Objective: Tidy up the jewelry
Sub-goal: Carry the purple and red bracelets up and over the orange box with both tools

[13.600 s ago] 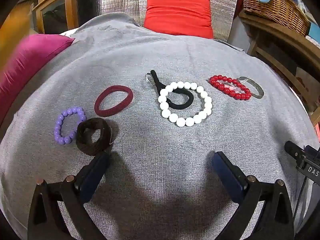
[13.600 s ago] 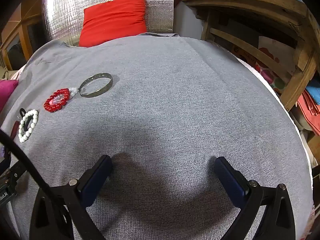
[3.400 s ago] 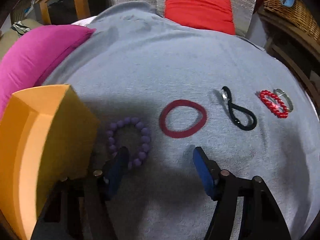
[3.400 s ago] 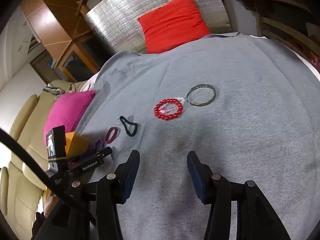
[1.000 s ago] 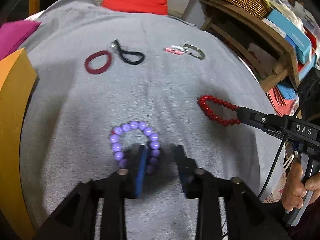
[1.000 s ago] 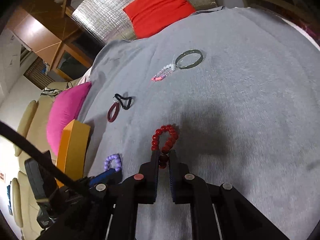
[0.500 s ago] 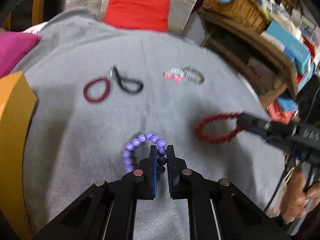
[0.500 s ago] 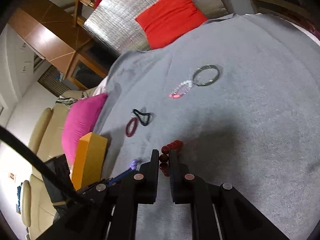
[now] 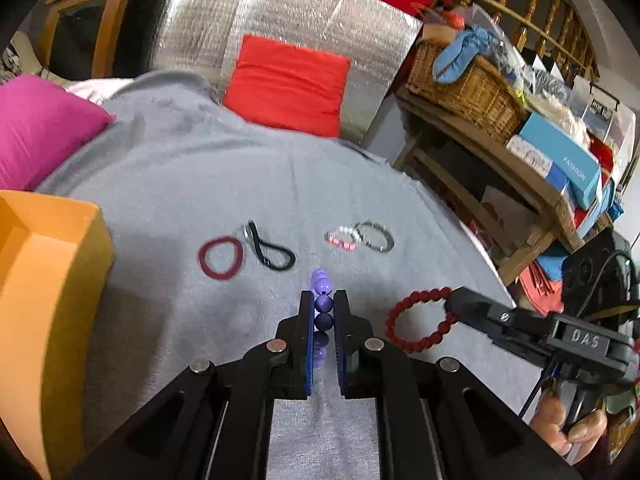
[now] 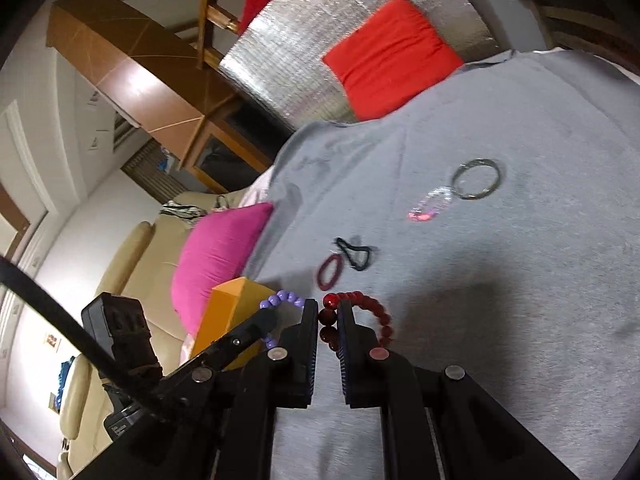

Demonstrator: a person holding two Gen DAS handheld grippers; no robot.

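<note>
Left tongs (image 9: 323, 304) are clamping a purple bracelet (image 9: 321, 285) of smooth round beads, held clear above the grey knit cloth (image 9: 224, 176). Right tongs (image 10: 328, 312) are pinching a red bracelet (image 10: 374, 308) of glossy beads, likewise lifted. A maroon elastic ring (image 9: 220, 258), a black looped tie (image 9: 272, 250), a clear beaded band (image 9: 342, 239) and a metal bangle (image 9: 376, 236) are lying flat mid-cloth. An orange box (image 9: 44, 280) is standing open-topped at the left edge, with bare cloth between.
</note>
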